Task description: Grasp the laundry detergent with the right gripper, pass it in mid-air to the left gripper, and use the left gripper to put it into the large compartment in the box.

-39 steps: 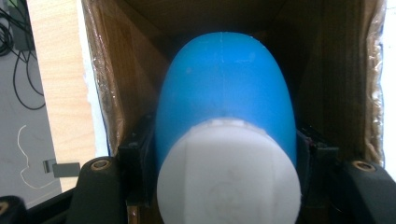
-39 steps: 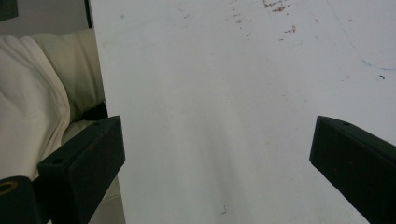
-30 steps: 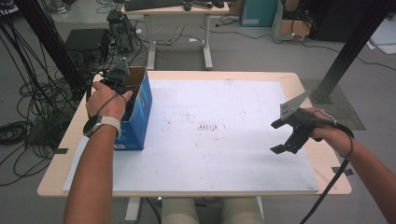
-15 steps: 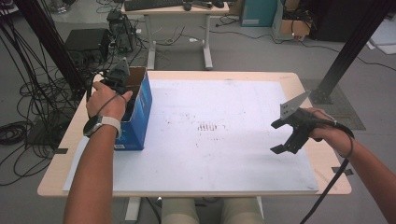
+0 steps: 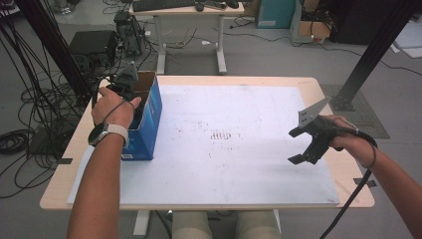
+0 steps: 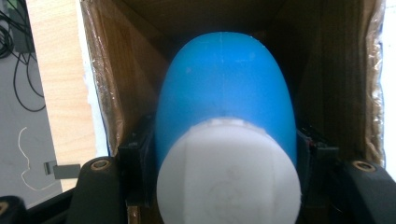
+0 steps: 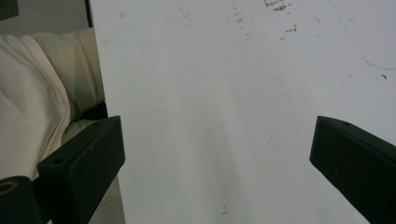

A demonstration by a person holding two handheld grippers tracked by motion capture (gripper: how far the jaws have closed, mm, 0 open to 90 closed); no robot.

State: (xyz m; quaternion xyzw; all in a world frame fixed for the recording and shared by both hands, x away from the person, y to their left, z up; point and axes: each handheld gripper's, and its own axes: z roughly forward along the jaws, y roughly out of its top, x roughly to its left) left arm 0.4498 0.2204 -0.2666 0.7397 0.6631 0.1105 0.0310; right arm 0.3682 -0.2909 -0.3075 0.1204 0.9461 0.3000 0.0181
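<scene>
Grey floor strewn with black cables (image 5: 30,119) surrounds our wooden surface (image 5: 328,94), and a second desk (image 5: 186,10) stands farther back. Most of the surface lies under a large white board (image 5: 224,149), smudged with small dark marks near its middle. At the board's left edge stands an open blue cardboard box (image 5: 147,124), its brown inside showing in the left gripper view.

Our left hand-held gripper (image 5: 127,84) reaches down into that box from above. In the left gripper view its black jaws are clamped on either side of a blue bottle (image 6: 224,93) with a white cap (image 6: 229,172), the cap nearest the camera and the blue body pointing deeper into the box.

Our right hand-held gripper (image 5: 301,145) hovers over the board's right part, well apart from the box. Its jaws stand wide apart with nothing between them, bare white board showing in the gap in the right gripper view.
</scene>
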